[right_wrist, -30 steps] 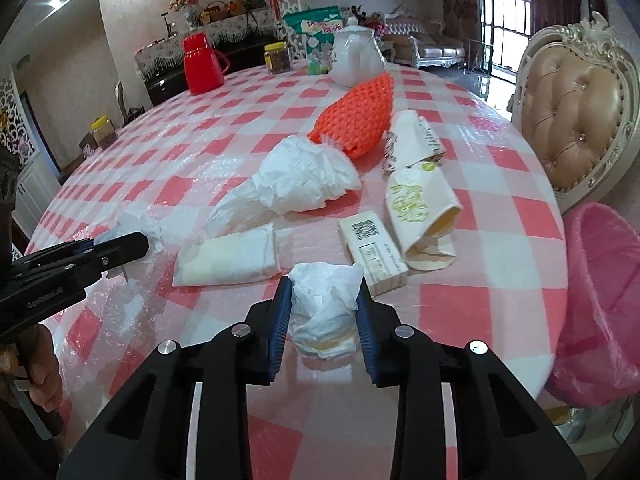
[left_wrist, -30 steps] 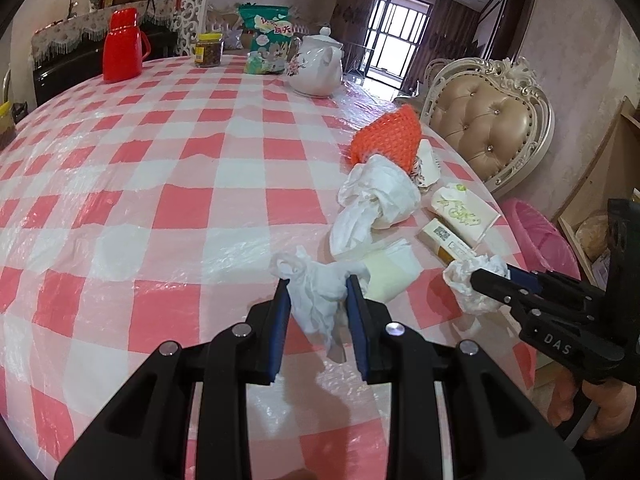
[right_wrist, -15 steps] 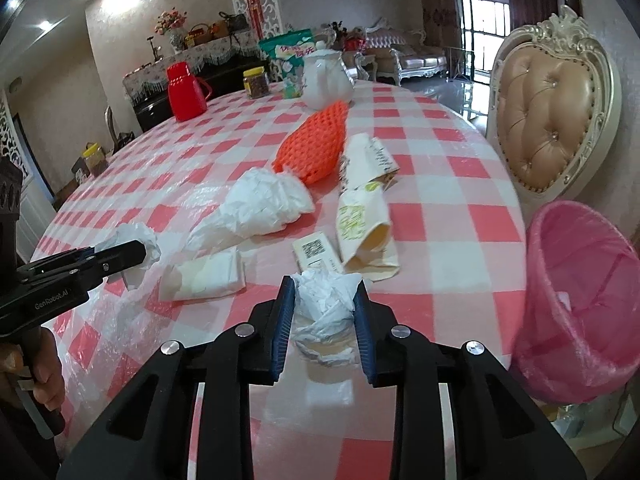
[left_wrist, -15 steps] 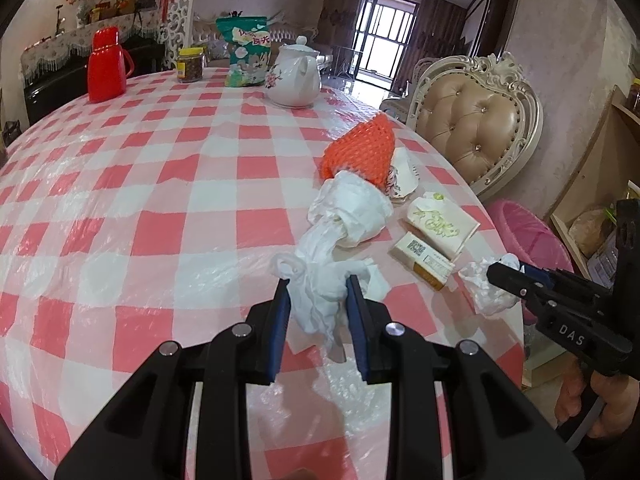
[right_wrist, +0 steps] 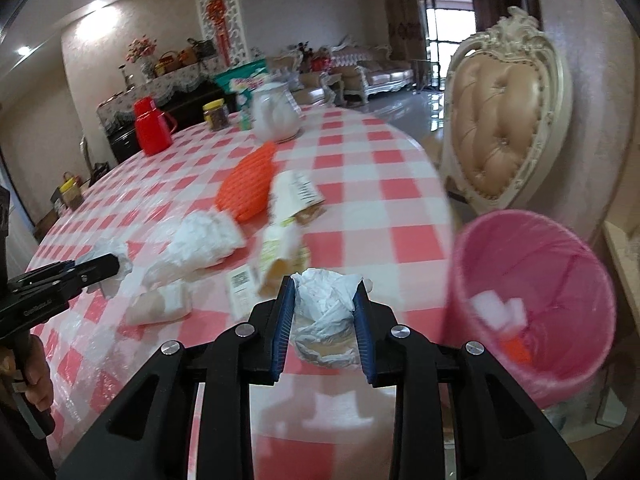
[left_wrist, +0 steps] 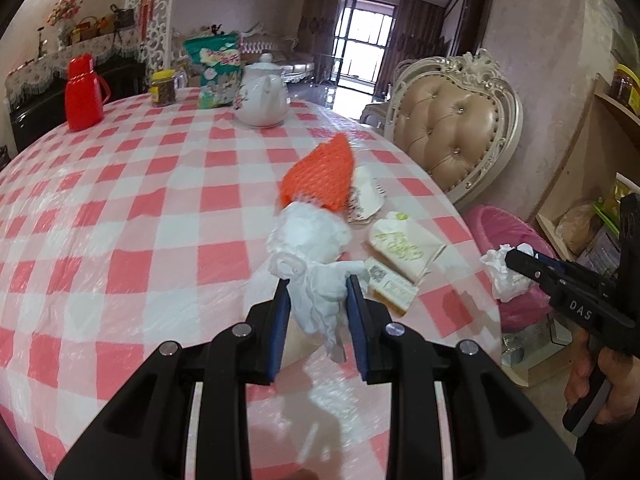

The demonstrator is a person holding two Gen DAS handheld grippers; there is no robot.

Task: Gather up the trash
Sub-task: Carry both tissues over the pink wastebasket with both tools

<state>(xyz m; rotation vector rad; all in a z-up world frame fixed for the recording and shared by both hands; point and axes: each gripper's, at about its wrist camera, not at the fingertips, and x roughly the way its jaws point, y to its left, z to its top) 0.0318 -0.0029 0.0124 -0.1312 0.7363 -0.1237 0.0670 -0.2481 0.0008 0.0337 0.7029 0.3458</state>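
From the left wrist, the left gripper pinched a white tissue wad above the checked table. From the right wrist, the right gripper clamped crumpled paper beside the pink bin.

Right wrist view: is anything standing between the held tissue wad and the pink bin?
Nothing visible does. The right gripper grips the tissue wad near the table edge; the open pink bin sits just beyond it, unobstructed.
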